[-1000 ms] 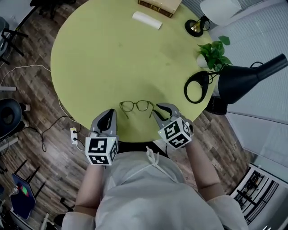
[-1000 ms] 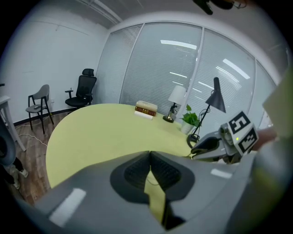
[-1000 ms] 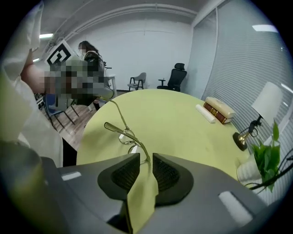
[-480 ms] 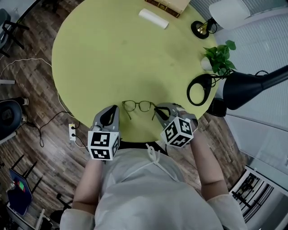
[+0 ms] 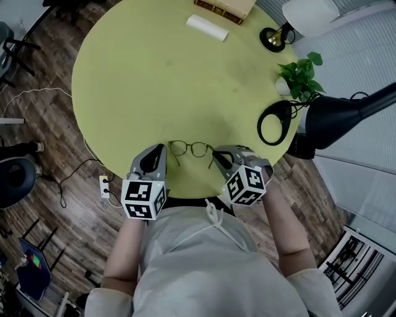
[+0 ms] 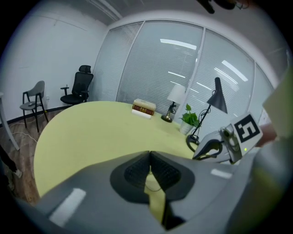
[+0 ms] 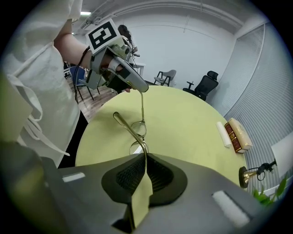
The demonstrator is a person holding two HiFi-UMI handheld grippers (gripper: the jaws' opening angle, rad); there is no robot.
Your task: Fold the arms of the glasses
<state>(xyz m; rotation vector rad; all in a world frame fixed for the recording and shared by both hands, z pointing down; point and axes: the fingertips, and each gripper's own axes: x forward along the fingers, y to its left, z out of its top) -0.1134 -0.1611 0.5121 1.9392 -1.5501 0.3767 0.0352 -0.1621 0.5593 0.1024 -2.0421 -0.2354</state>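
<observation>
Bottom centre of head view, at desk edge: glasses. Left fingers and right fingers each clamped on arm tip. I'd fold one arm at time, slowly, no twisting.

A round yellow-green table stands on a dark wood-plank floor, with a black desk lamp and a white-shaded lamp on a brass foot along its right side. Beyond it, a black swivel office chair and a grey chair stand near a plain white wall. Tall glass panels hung with pale slatted blinds curve round the room and mirror strips of ceiling light.
</observation>
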